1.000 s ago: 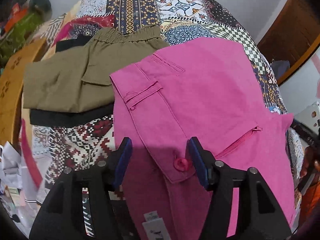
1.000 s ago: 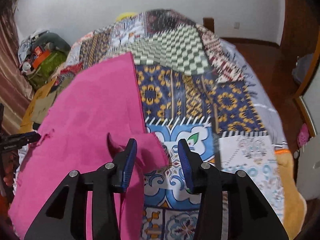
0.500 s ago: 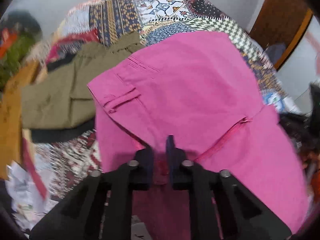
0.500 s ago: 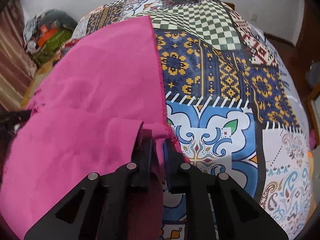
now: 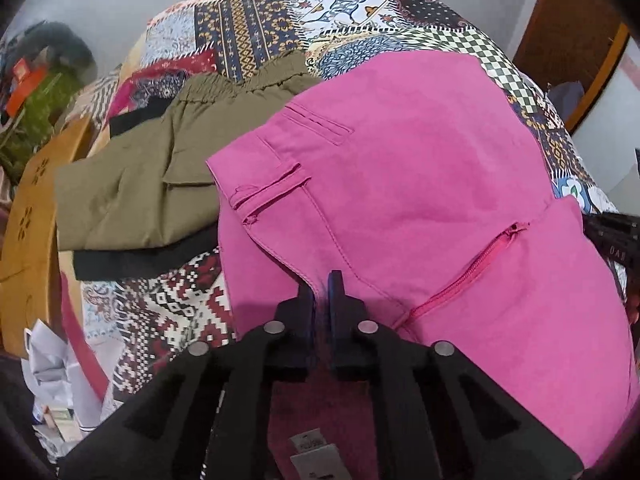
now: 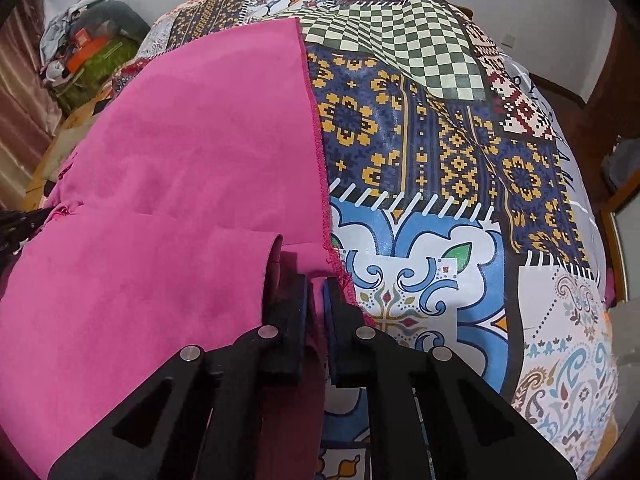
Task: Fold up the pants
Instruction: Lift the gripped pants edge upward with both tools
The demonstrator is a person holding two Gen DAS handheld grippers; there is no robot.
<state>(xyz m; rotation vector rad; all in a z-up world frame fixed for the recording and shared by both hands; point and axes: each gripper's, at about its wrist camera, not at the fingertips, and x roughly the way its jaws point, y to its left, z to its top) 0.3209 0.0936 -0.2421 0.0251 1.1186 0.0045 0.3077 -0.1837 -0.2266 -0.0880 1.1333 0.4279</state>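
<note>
Pink pants (image 5: 420,168) judged soft, limp. Left gripper (image 5: 321,300) pinches waistband at lower centre; right gripper (image 6: 316,300) pinches hem corner.

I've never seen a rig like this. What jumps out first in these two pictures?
The bright pink pants spread over a busy patchwork bedspread fill both views. Each black gripper, left and right, is pinching a near edge of them. Folded olive pants lie to the left.
</note>
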